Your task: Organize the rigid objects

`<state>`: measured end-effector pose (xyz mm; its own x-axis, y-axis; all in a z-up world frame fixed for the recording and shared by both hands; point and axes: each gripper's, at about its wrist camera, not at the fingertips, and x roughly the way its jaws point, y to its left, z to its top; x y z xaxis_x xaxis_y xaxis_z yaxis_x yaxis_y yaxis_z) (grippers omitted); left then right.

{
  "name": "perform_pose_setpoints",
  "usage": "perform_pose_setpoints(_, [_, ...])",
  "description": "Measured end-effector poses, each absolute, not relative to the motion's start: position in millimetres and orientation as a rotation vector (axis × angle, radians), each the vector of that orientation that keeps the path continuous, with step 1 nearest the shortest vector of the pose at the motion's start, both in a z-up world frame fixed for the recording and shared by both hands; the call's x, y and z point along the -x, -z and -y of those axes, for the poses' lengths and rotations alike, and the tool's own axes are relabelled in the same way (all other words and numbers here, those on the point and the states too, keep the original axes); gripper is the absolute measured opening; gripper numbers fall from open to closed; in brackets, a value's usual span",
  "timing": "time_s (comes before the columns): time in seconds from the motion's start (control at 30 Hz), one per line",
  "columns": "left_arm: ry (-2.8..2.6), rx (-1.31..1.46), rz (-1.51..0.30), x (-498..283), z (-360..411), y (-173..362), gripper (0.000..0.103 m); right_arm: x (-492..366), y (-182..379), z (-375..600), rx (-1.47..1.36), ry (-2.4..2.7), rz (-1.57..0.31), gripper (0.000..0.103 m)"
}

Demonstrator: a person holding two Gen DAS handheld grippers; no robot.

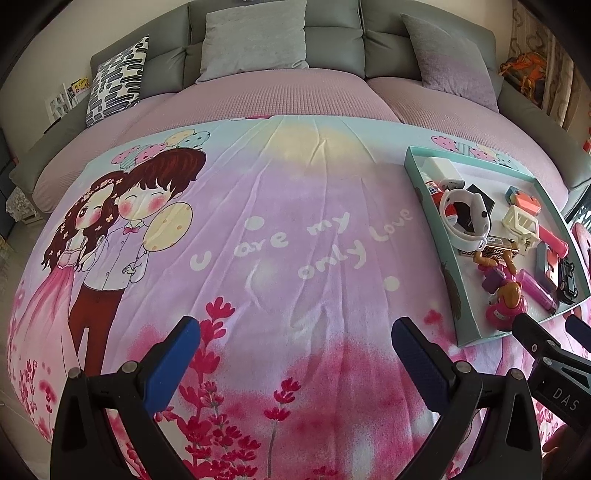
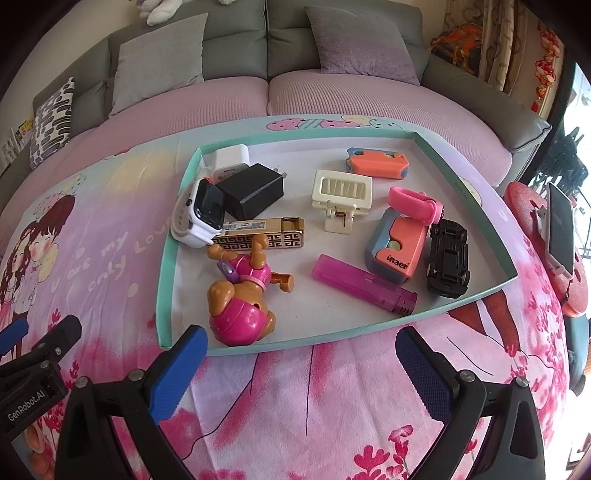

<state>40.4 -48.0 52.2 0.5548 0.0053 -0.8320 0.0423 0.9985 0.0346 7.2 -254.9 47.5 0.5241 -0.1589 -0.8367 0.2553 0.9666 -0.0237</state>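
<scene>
A shallow teal-rimmed tray (image 2: 168,236) lies on a printed pink blanket and holds several small items: a pink and brown toy dog (image 2: 240,295), a pink lighter (image 2: 364,284), a black toy car (image 2: 447,258), a gold harmonica (image 2: 264,232), a white smartwatch (image 2: 201,212), a black charger (image 2: 253,190), a cream clip (image 2: 341,194) and two orange cutters (image 2: 395,247). My right gripper (image 2: 301,363) is open just before the tray's near rim, empty. My left gripper (image 1: 295,356) is open over bare blanket, left of the tray (image 1: 448,275).
Grey and patterned cushions (image 1: 255,40) line the grey sofa back (image 2: 236,33) beyond the blanket (image 1: 258,240). A phone on a red stand (image 2: 559,229) sits right of the tray. The right gripper's fingers (image 1: 532,332) show at the left wrist view's right edge.
</scene>
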Motion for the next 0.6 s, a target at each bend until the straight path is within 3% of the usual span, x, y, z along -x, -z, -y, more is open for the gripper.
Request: perform_pose_setpoints(0.6, [0.033,-0.074,-0.986,-43.9,54.8,-48.3,0.103,-8.0,-51.6,257.3,-0.105,0.234,-0.975,0.103])
